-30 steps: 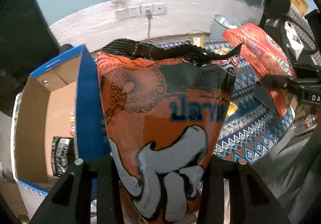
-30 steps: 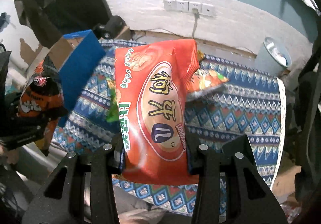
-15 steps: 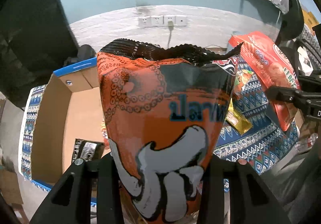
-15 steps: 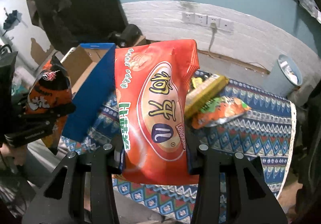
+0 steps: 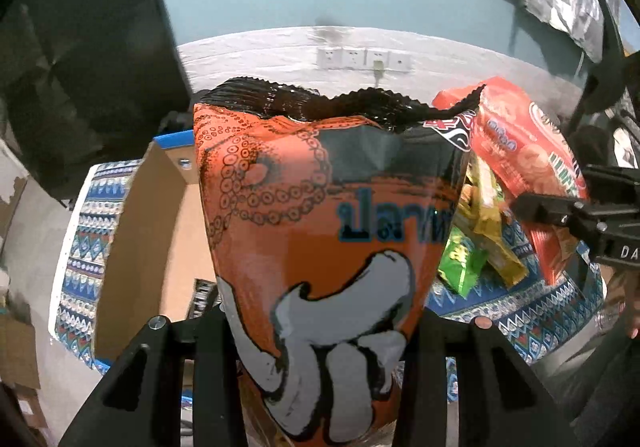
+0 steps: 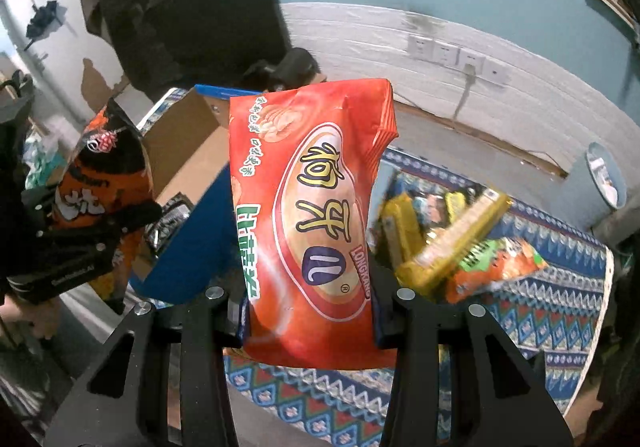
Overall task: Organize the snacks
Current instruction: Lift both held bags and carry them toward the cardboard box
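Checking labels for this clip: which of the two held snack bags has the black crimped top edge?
The orange octopus bag, clamped in the left gripper. The red bag in the right gripper has a red top edge instead.

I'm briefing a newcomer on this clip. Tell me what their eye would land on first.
The orange octopus-print snack bag fills the left wrist view, clamped upright in the left tongs. A red snack bag with big yellow characters is gripped likewise in the right tongs. Behind them, an open cardboard box with blue outer walls stands on the left end of a patterned cloth, with a heap of loose snack packs to its right.
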A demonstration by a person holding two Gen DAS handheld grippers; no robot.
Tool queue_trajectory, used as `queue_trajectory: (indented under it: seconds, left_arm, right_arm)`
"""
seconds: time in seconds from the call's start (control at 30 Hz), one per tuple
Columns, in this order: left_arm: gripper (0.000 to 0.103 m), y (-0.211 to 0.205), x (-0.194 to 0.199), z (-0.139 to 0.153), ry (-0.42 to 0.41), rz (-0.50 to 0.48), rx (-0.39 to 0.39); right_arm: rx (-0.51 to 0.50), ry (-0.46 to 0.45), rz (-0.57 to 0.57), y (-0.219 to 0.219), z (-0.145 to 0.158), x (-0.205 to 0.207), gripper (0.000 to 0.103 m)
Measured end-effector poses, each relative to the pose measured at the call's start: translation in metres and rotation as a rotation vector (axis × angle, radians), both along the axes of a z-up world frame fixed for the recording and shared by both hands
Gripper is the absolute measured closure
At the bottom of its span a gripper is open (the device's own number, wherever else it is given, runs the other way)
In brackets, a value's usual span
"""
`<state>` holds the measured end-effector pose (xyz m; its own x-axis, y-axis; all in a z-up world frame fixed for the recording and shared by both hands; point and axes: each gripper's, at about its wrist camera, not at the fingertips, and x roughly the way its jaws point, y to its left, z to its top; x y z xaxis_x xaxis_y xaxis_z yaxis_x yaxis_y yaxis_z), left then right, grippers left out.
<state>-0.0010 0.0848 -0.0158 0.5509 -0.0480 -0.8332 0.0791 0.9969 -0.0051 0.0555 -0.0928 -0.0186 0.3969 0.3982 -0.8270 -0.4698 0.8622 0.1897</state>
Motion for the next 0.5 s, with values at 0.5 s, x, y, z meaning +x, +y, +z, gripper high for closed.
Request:
queue_trajectory:
  seconds: [0.5]
  left_arm:
    - [0.063,0.078,0.009,-0.007,-0.016,0.157,0.001]
  right_arm:
    - [-0.015,0.024,0.116,0.098,-0.012,0.024,0.061]
